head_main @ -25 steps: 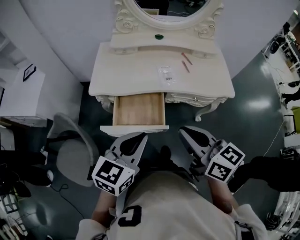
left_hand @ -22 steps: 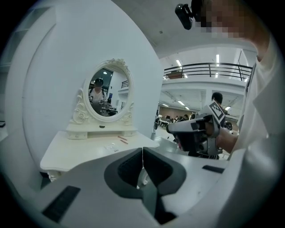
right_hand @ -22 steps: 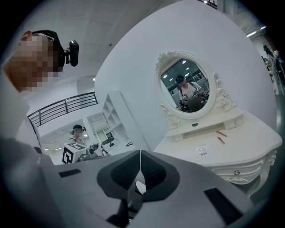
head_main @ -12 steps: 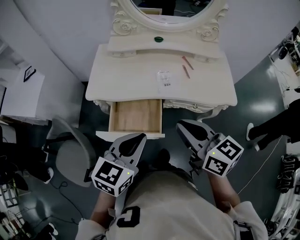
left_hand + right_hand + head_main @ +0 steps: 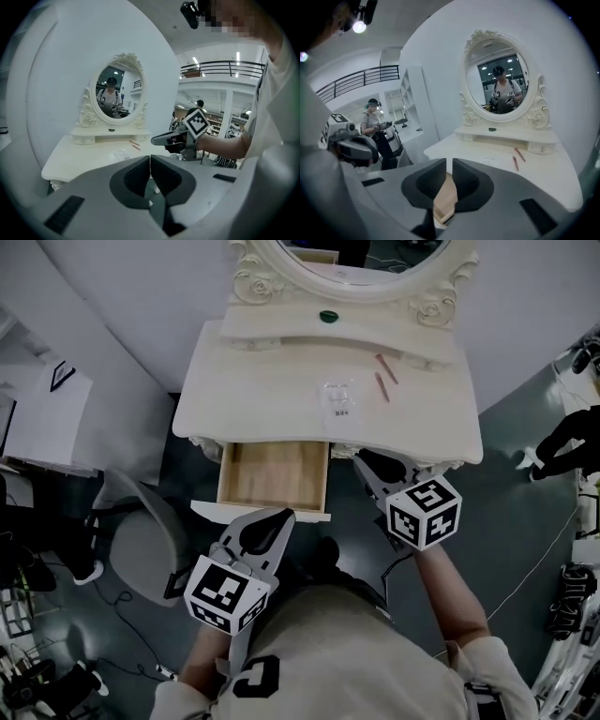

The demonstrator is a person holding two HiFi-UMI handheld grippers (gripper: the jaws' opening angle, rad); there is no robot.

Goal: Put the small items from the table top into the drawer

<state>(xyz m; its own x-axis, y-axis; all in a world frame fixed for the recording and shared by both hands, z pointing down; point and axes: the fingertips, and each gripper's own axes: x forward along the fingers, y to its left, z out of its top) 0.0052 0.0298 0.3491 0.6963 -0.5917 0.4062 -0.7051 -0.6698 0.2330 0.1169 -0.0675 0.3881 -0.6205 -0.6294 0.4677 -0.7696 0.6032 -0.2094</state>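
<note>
On the white dressing table (image 5: 244, 390) lie a clear packet (image 5: 339, 399) and two reddish sticks (image 5: 383, 378) at the middle right. A small green item (image 5: 328, 316) sits on the raised shelf under the mirror. The wooden drawer (image 5: 274, 474) stands pulled out and looks empty. My left gripper (image 5: 281, 514) hovers just in front of the drawer's front panel, shut and holding nothing. My right gripper (image 5: 361, 458) is at the table's front edge, right of the drawer, shut and empty. In the right gripper view the sticks (image 5: 517, 159) and packet (image 5: 488, 160) lie ahead of the right gripper (image 5: 449, 161). The left gripper (image 5: 150, 157) shows its jaws touching.
A grey chair (image 5: 141, 554) stands left of the drawer. A white cabinet (image 5: 47, 418) is further left. A person's legs (image 5: 572, 437) show at the right edge, with cables on the dark floor. The oval mirror (image 5: 352, 254) rises behind the table.
My right gripper has moved forward and down from beside my body to the table's front edge, rolling as it went. My left gripper has shifted only a little near the drawer front.
</note>
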